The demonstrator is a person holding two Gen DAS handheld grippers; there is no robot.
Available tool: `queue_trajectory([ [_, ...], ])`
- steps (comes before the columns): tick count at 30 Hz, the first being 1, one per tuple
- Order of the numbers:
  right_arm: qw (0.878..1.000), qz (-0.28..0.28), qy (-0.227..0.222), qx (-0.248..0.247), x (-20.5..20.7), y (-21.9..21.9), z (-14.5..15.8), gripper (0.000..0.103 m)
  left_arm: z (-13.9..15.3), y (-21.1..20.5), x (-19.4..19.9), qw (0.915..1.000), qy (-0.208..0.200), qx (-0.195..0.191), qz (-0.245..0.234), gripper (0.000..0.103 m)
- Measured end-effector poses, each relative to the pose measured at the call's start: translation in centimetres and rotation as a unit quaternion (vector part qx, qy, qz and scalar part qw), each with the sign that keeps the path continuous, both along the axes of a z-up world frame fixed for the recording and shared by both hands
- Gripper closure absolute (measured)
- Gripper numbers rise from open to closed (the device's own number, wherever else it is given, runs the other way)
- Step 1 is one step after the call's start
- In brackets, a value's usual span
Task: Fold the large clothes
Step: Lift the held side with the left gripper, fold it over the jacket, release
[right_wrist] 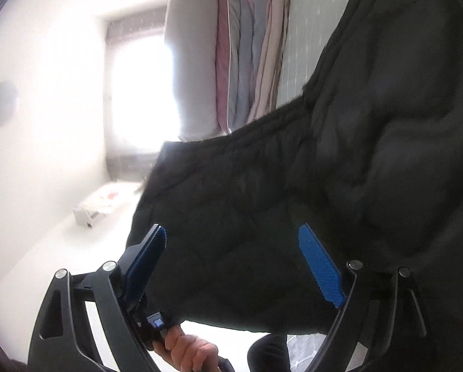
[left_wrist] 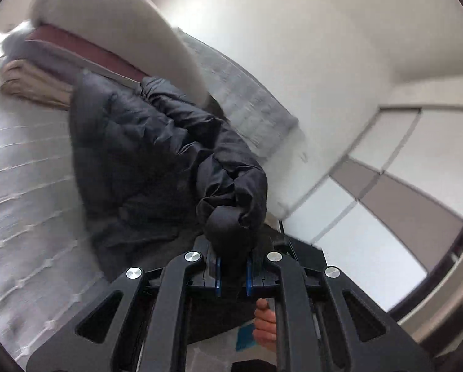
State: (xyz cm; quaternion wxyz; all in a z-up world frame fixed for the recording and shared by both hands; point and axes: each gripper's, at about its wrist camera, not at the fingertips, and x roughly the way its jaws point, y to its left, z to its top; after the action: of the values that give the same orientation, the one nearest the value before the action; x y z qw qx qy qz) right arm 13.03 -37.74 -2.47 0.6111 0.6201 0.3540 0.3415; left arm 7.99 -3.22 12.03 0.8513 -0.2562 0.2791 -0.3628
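A dark puffer jacket (left_wrist: 144, 155) trails from the left gripper (left_wrist: 233, 274), whose jaws pinch a bunched edge; the right gripper (right_wrist: 240, 266) gapes wide, empty, the jacket just beyond its pads (folded stack (left_wrist: 39, 77) behind). Folding looks barely begun.

Right tool (right_wrist: 236, 266) jaws wide apart, black puffer jacket (right_wrist: 340, 186) between.

I see a black quilted jacket (left_wrist: 144, 142), blue gripper pads (right_wrist: 319, 266), a white stitched bedspread (left_wrist: 30, 201), and beige, grey and maroon folded clothes (left_wrist: 45, 71).
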Motion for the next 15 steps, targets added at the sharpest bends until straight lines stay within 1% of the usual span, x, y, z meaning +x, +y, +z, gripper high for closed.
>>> queue_trajectory([
  [1,1.0,-0.013,0.001,0.007,-0.8,-1.6,-0.3,0.017,0.0,-2.0,0.4,0.9998,-0.001,0.008,-0.019,0.094],
  [2,1.0,-0.023,0.001,0.013,-1.2,-2.0,-0.4,0.017,-0.3,-4.0,0.7,0.9991,-0.001,0.017,-0.039,0.094],
  [5,0.998,-0.054,0.001,0.019,-3.0,-5.3,-1.0,0.016,-1.6,-9.8,1.3,0.9943,0.007,0.04,-0.099,0.094],
  [7,0.996,-0.08,0.003,0.028,-4.7,-8.1,-1.5,0.016,-3.1,-13.6,1.8,0.989,0.018,0.053,-0.137,0.094],
  [9,0.994,-0.103,0.005,0.033,-6.1,-10.3,-2.2,0.014,-5.0,-17.5,2.2,0.9818,0.031,0.07,-0.174,0.094],
  [12,0.991,-0.126,0.014,0.039,-7.8,-13.7,-3.2,0.013,-8.1,-21.7,3.0,0.9723,0.053,0.095,-0.207,0.094],
  [13,0.99,-0.132,0.019,0.041,-8.4,-14.5,-3.8,0.013,-9.6,-23.3,3.3,0.9683,0.067,0.102,-0.218,0.094],
  [15,0.988,-0.145,0.026,0.047,-9.8,-16.2,-4.9,0.013,-11.5,-25.3,3.4,0.9628,0.077,0.113,-0.233,0.094],
])
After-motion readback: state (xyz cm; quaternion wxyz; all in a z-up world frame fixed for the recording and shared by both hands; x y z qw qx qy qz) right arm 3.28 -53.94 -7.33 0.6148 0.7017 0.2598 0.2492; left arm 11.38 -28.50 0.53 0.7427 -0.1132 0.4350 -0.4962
